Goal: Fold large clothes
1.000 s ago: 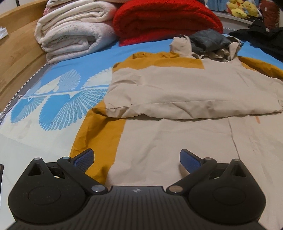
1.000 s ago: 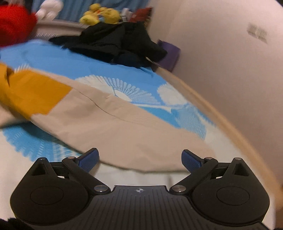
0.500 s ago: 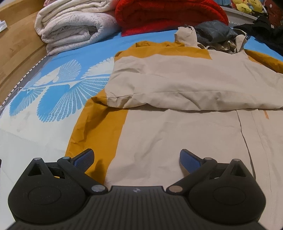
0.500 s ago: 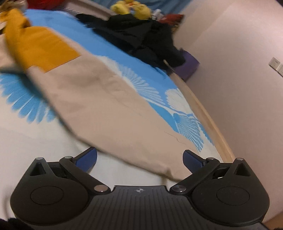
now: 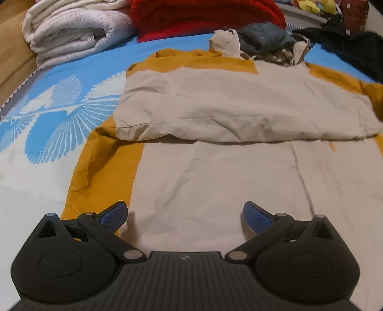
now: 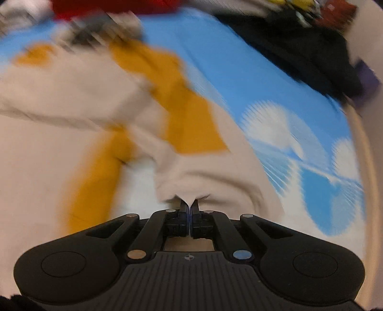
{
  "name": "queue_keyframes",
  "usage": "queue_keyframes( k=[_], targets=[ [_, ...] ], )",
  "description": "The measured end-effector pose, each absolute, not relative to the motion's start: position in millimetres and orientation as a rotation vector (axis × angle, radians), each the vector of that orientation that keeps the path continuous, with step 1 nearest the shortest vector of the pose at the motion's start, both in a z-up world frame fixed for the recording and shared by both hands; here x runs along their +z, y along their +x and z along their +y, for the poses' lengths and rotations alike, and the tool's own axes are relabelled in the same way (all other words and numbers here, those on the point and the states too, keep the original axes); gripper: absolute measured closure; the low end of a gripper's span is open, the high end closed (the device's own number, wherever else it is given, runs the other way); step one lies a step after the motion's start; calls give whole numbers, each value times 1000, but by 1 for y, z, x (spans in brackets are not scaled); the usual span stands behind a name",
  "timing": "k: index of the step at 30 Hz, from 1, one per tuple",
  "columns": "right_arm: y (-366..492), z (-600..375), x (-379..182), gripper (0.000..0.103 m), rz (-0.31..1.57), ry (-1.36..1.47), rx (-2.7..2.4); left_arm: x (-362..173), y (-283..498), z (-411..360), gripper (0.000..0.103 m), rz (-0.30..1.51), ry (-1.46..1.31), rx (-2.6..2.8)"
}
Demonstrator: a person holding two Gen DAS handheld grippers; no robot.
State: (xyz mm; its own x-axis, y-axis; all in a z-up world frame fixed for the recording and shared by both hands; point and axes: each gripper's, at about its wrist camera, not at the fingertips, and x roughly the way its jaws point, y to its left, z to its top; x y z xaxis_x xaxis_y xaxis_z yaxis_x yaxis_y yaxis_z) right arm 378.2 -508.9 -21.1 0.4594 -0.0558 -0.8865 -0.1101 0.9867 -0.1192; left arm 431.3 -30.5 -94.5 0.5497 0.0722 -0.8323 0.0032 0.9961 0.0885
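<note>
A large beige and mustard jacket (image 5: 215, 172) lies spread on the bed, one beige sleeve (image 5: 239, 107) folded across its chest. My left gripper (image 5: 184, 213) hangs open just above the jacket's lower part, nothing between its blue pads (image 5: 115, 213). In the blurred right wrist view, my right gripper (image 6: 189, 205) is shut on the end of the other beige sleeve (image 6: 215, 177), which is lifted off the bed with its mustard patch (image 6: 186, 114) trailing behind.
The bed sheet (image 5: 59, 107) is blue with white fan prints. Folded white blankets (image 5: 71, 31) and a red blanket (image 5: 203, 16) lie at the head. A grey bundle (image 5: 263, 40) and black clothes (image 6: 299, 43) sit beyond the jacket. A wooden bed frame (image 5: 12, 55) runs along the left.
My right gripper closed on the end of the beige sleeve and rose, swinging toward the jacket body. The left gripper stayed in place, tilting down slightly.
</note>
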Motion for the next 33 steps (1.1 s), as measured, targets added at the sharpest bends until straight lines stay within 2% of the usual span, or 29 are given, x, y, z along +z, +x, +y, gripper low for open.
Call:
queue_keyframes(
  k=[4,9,10,11,12,13,16,22,24,25,26,28,31,33],
  targets=[
    [408,-434,37,103,967,-64,216,-84,429,-28,0,971,48,31],
    [488,-324,62,100,831,17,377,-82,434,-17,0,973,24,60],
    [506,-303,60,82,772,33,392,-83,437,-12,0,978,16,74],
    [521,-283,56,37,722,22,386,-84,440,-6,0,978,12,91],
    [532,-267,54,20,695,-6,347,-85,443,-1,0,974,12,112],
    [536,-254,53,12,630,-61,286,-84,446,4,0,964,16,132],
    [535,-262,49,13,465,-199,184,-81,452,16,0,922,9,158],
    [508,-397,-6,13,614,-53,-43,-70,465,31,0,860,-81,113],
    [491,-429,-29,17,612,-12,-110,-64,472,37,0,835,-109,107],
    [486,-444,-40,31,599,4,-141,-61,476,40,0,819,-118,109],
    [482,-455,-49,62,587,13,-163,-58,480,41,0,799,-124,117],
    [480,-472,-67,92,616,37,-177,-54,493,40,0,764,-126,121],
    [476,-483,-97,91,691,77,-159,-48,519,26,0,769,-119,78],
    [454,-490,-111,82,687,83,-147,-38,533,4,0,758,-113,30]
  ],
)
